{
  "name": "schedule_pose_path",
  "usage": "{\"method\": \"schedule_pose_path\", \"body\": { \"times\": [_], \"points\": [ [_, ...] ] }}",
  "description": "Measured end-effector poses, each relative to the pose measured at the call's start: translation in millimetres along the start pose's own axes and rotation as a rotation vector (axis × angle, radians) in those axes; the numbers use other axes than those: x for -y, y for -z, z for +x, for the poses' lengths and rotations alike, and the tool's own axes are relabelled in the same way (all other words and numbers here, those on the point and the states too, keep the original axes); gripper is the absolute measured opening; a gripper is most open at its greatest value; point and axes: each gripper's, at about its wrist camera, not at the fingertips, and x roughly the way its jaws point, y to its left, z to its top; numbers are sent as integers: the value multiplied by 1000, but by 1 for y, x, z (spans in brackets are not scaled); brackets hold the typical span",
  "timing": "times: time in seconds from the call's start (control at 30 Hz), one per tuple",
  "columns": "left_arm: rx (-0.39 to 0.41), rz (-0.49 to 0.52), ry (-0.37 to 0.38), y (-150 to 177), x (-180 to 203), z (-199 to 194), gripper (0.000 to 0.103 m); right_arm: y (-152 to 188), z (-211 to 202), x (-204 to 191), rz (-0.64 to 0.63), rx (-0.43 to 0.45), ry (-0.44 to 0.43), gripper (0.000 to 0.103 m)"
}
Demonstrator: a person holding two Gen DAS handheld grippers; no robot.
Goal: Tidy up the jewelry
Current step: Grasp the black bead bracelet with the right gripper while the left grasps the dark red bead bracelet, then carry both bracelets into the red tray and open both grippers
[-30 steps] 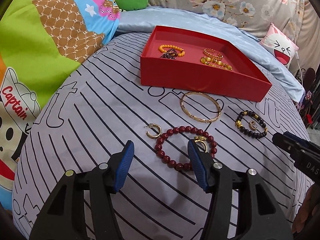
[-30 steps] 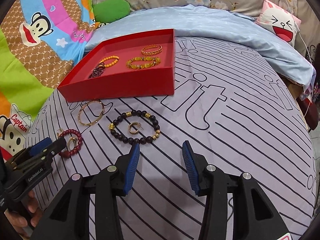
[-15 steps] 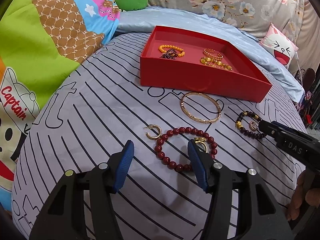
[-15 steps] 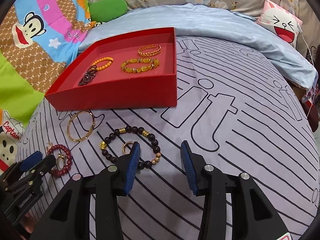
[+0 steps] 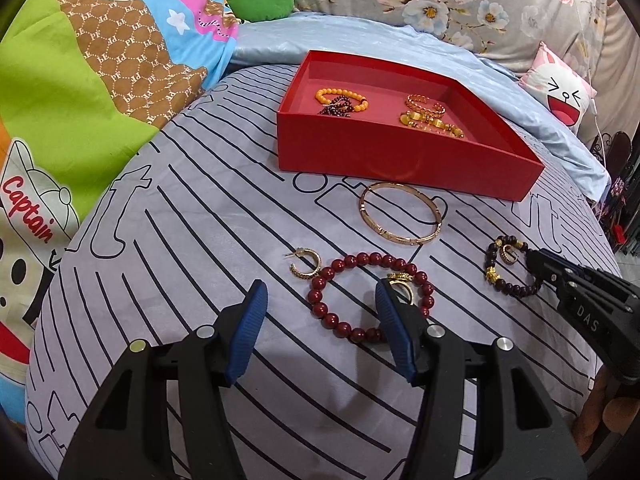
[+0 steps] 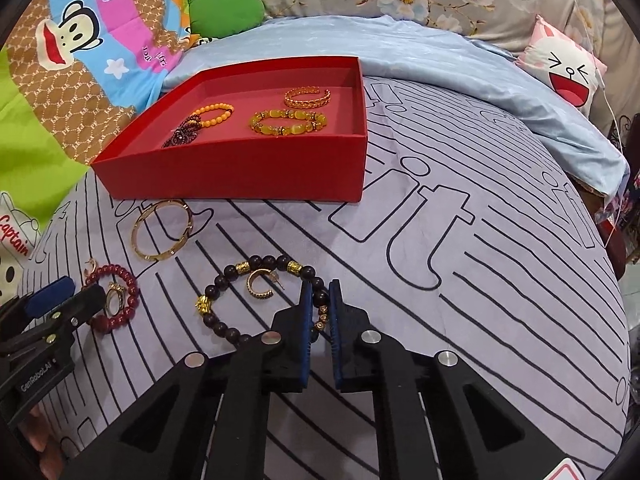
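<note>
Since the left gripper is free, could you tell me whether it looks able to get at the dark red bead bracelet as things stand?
Probably yes. The left gripper is open and the dark red bead bracelet lies flat just ahead of its fingers, nothing over it. A gold ring rests inside the loop, so it may get caught.

So the bed (image 6: 500,280) has a grey sheet with black stripes. Toward its far edge sits a red tray (image 6: 240,172). Nearer: a gold bangle (image 6: 162,230), red bead bracelet (image 5: 368,296), dark bead bracelet (image 6: 256,296), and a loose gold hoop earring (image 5: 306,266).
</note>
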Motion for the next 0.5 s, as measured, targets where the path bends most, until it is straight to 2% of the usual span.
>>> {"method": "schedule_pose_path", "body": {
  "times": [0.07, 0.17, 0.27, 0.33, 0.5],
  "points": [
    [0, 5, 8, 0, 1, 0, 50, 2, -2, 1, 6, -3, -6, 7],
    [-1, 25, 24, 1, 6, -1, 40, 7, -7, 4, 21, -15, -25, 7],
    [-3, 32, 26, 2, 8, -2, 26, 12, -11, 7, 37, -23, -44, 8],
    [-6, 27, 41, 2, 6, -2, 11, 13, -13, 9, 48, -29, -55, 8],
    [-18, 31, 69, 4, 8, -4, 7, 17, -20, 11, 54, -30, -67, 8]
  ]
}}
